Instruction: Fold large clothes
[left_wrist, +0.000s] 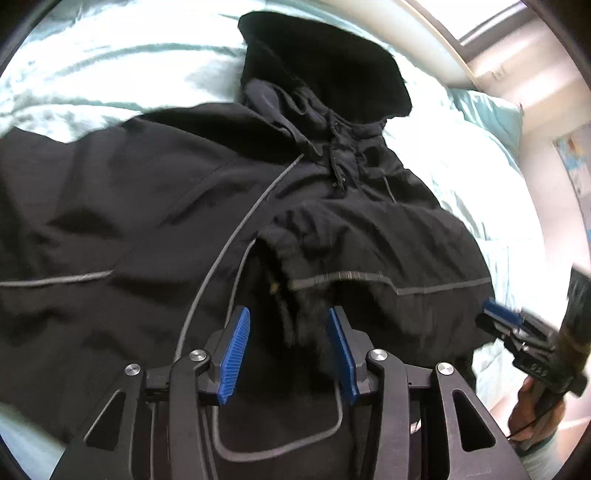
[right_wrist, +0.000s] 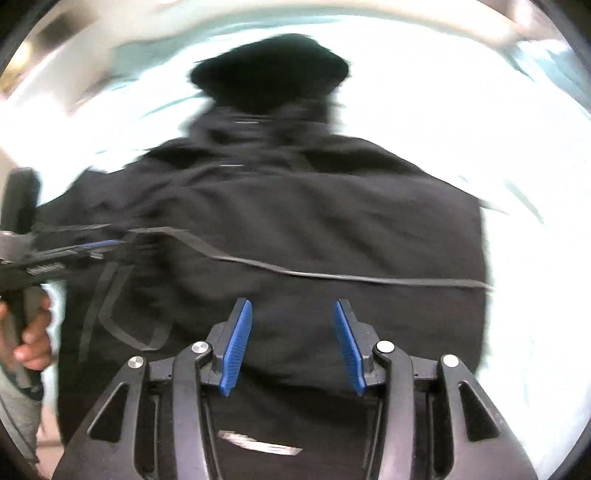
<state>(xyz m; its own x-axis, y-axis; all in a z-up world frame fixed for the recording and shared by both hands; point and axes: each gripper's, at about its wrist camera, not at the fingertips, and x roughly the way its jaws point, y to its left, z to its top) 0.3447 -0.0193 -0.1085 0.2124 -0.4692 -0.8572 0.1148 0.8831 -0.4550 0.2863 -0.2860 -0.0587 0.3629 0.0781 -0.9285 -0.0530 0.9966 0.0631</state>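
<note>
Pale bedding (left_wrist: 110, 66) bears the black jacket (left_wrist: 147, 221) beneath both gaping, empty tongs (left_wrist: 288, 350) (right_wrist: 291, 347).

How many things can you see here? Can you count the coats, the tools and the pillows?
Black hooded coat with grey piping: 1
Black two-finger tools with blue pads: 2 (left tool, right tool)
Pale teal pillow: 1
Pale teal bed sheet: 1
Total: 5

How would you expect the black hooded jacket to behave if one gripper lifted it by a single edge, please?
The jacket will likely drape and sag: it already lies in soft folds on the bedding. Its smooth-looking shell may slip between pads. The hood and cords would probably dangle. Both the left gripper and the right gripper are open.
</note>
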